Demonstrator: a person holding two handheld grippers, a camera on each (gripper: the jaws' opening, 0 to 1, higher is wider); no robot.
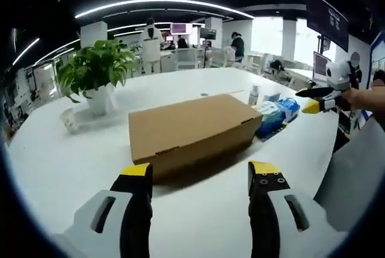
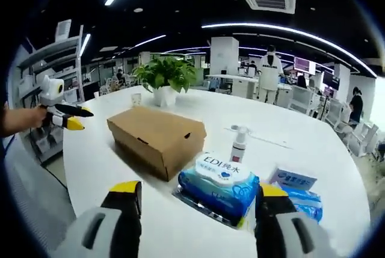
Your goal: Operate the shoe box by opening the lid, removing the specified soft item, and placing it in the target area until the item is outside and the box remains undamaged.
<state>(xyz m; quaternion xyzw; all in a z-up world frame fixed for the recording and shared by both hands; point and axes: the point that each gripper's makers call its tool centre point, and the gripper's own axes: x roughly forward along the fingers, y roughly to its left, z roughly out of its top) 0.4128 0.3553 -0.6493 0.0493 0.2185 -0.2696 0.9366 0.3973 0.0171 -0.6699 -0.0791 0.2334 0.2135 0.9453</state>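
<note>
On the white table [image 1: 60, 168] of an open office, a closed shoe box [image 1: 189, 127] sits beyond the spread left gripper [image 1: 201, 177].

Open-plan office: desks with monitors [image 1: 207, 32] at 12 o'clock, ceiling light strips [image 1: 162, 3], standing staff [image 2: 270, 68], white table [image 1: 60, 162].

Shoe box [image 1: 191, 130]: matt brown corrugated cardboard. Desk [image 1: 72, 162]: smooth white, slight sheen. Wet wipes pack [image 2: 219, 187]: glossy blue plastic film, white label. Spray bottle [image 2: 239, 145]: translucent plastic. Plant pot [image 1: 99, 100]: smooth white, material unclear.
</note>
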